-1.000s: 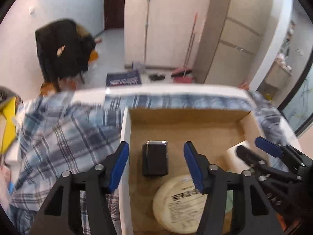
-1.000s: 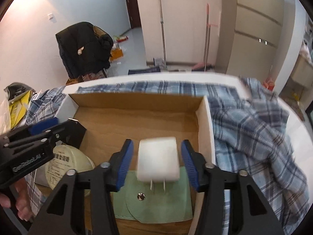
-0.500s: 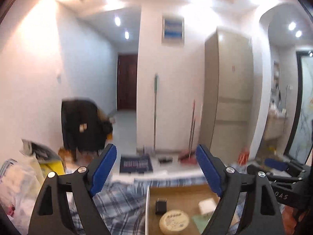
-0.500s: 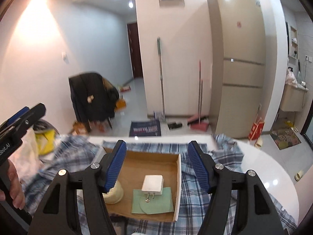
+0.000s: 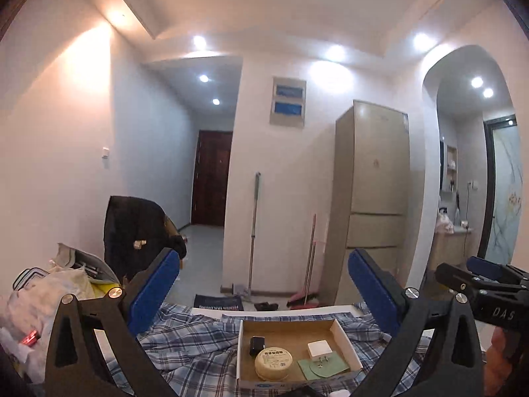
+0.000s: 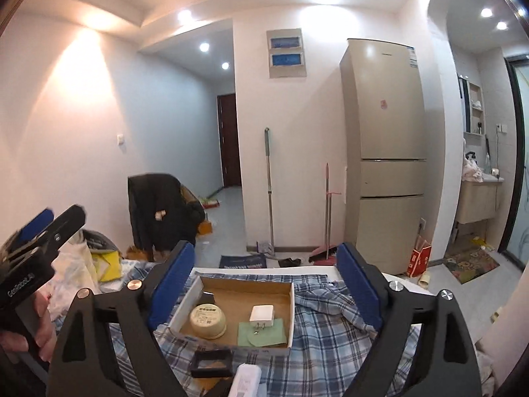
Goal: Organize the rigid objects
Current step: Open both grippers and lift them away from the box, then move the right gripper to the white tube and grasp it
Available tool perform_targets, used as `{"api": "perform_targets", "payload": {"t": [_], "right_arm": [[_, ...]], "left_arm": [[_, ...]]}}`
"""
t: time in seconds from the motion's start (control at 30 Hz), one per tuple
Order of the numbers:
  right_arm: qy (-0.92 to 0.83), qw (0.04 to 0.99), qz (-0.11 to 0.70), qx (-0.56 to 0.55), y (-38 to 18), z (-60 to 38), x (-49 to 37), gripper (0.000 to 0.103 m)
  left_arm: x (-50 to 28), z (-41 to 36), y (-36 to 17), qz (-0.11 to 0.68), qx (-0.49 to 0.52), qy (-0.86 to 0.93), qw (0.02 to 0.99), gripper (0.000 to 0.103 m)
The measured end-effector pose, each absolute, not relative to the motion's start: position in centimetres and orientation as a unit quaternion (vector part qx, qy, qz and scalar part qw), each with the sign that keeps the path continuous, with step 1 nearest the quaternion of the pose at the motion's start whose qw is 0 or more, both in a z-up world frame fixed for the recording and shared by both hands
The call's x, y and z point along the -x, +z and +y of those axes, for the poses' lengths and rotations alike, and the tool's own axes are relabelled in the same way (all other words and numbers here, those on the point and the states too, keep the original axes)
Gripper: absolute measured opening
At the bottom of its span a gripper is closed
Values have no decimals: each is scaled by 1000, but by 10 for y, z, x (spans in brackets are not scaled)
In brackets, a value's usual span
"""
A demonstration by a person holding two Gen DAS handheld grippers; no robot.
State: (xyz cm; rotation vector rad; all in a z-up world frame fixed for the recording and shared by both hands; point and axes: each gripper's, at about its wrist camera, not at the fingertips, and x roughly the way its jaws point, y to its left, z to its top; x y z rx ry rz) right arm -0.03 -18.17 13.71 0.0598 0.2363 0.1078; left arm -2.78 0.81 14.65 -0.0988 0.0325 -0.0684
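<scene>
An open cardboard box (image 5: 344,337) lies on the plaid cloth, far below and ahead of both grippers. It holds a small black block (image 5: 257,344), a round cream tin (image 5: 273,362), a white charger (image 5: 319,349) and a green pouch (image 5: 322,367). The right wrist view shows the same box (image 6: 291,314), tin (image 6: 208,320), charger (image 6: 262,315) and pouch (image 6: 263,334). My left gripper (image 5: 263,264) is high above the box, its jaws opening with nothing between them. My right gripper (image 6: 265,254) is also raised, its jaws opening and empty.
A blue plaid cloth (image 6: 330,337) covers the white table. A black frame-like piece (image 6: 210,364) and a white oblong object (image 6: 244,380) lie near the front. Bags (image 5: 49,297) pile at the left. Beyond are a coat-draped chair (image 6: 158,208), a mop, a broom and a fridge (image 6: 386,152).
Both grippers have pulled back and up from the box and tilted up toward the room. Their jaws have widened. The black block and the charger stayed in the box.
</scene>
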Motion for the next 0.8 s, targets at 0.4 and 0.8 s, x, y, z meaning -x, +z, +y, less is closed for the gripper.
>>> {"api": "perform_targets", "payload": {"t": [0.4, 0.8], "right_arm": [[68, 984, 148, -79, 107, -192, 13, 95], [45, 969, 231, -70, 43, -190, -19, 93]], "left_arm": [[60, 6, 108, 14, 49, -50, 997, 103], [4, -15, 29, 141, 30, -64, 987, 103]]}}
